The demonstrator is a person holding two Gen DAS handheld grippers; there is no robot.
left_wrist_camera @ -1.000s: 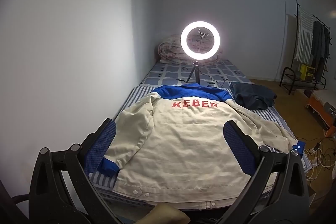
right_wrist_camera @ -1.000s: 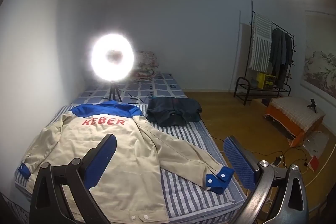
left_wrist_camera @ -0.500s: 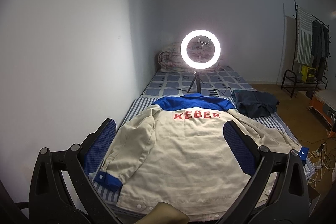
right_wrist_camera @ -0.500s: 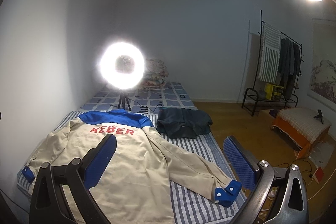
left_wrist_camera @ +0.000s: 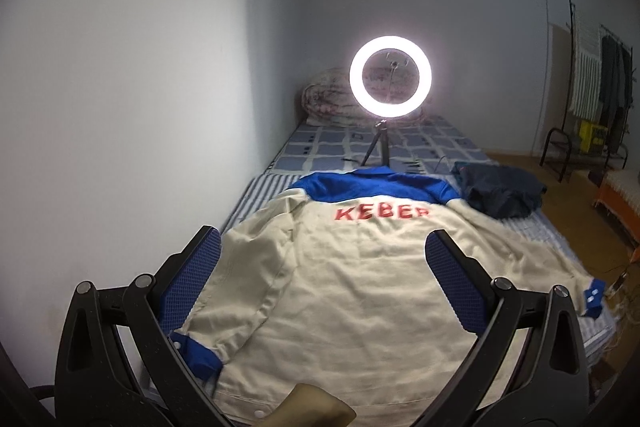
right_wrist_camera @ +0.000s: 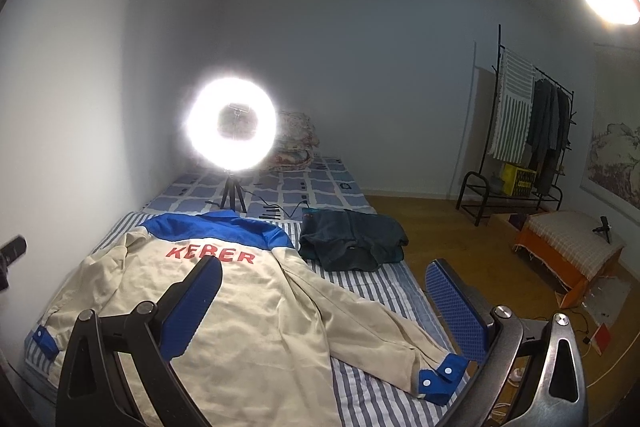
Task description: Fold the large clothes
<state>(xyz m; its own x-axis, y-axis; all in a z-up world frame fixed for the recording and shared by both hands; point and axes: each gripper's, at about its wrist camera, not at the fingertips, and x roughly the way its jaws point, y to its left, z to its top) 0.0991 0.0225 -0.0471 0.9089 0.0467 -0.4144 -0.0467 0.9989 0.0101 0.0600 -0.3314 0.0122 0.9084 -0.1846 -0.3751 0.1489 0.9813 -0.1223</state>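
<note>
A beige jacket (left_wrist_camera: pixel 340 287) with a blue yoke, blue cuffs and red "KEBER" lettering lies back-up and spread flat on the striped bed (left_wrist_camera: pixel 256 195). It also shows in the right wrist view (right_wrist_camera: pixel 248 315), its right sleeve stretched out to a blue cuff (right_wrist_camera: pixel 442 379). My left gripper (left_wrist_camera: pixel 322 279) is open and empty, held above the jacket's hem. My right gripper (right_wrist_camera: pixel 324 311) is open and empty, above the jacket's right side.
A lit ring light (left_wrist_camera: pixel 390 81) on a small tripod stands on the bed beyond the collar. A dark folded garment (right_wrist_camera: pixel 352 239) lies at the jacket's right shoulder. A white wall (left_wrist_camera: pixel 120 107) runs along the left. A clothes rack (right_wrist_camera: pixel 524 131) and an orange stool (right_wrist_camera: pixel 568 255) stand on the right floor.
Both grippers have tilted upward and drawn back a little, so the bed and jacket sit lower in both views. Both stay open. The jacket has not moved.
</note>
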